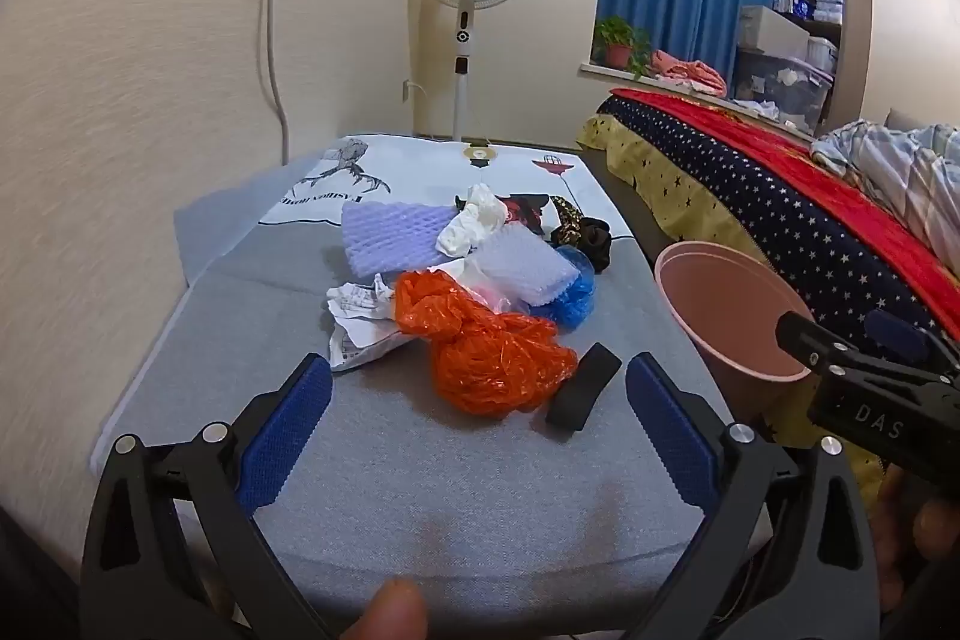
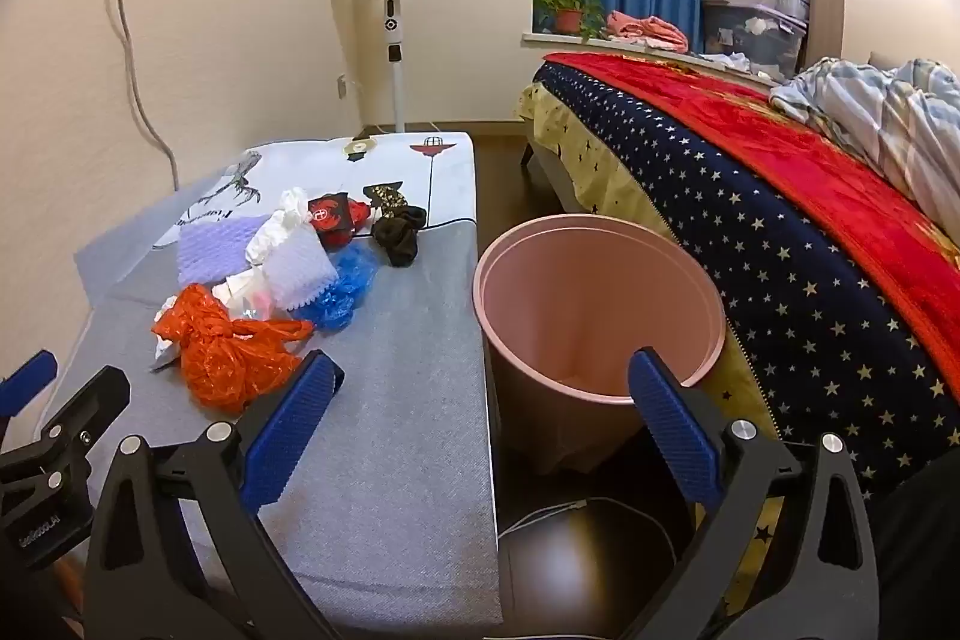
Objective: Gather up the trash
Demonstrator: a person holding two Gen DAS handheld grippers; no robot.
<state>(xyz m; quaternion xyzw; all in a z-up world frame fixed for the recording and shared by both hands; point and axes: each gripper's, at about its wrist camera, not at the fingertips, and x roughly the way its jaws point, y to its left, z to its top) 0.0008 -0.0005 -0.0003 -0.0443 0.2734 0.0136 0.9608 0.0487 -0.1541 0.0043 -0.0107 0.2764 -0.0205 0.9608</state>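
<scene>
Left tool point(image 1: 479, 388) fingers spread wide apart, nothing between them, hovering over the near part of the desk point(image 1: 420, 472); in the left wrist view an orange plastic bag point(image 1: 489, 358) and a small black strip point(image 1: 583, 394) lie just beyond the fingertips, lower centre of frame, not touched. Right tool point(image 2: 483, 385) likewise wide apart and holding nothing; in the right wrist view its left finger sits over the desk edge, its right finger overlaps the near rim of the pink bin point(image 2: 600, 304), centre of frame; contact cannot be judged.

Pink bin stands on the floor between desk and bed point(image 2: 810, 232); the interior that shows holds nothing.

Trash heap at centre left of the right wrist view: orange bag nearest, crumpled printed paper point(image 1: 360, 322) beside it; purple foam net point(image 1: 390, 238), white foam net point(image 2: 300, 268), blue plastic point(image 2: 348, 286), white tissue point(image 2: 282, 220), dark cloth pieces point(image 2: 399, 229) farther back.
</scene>
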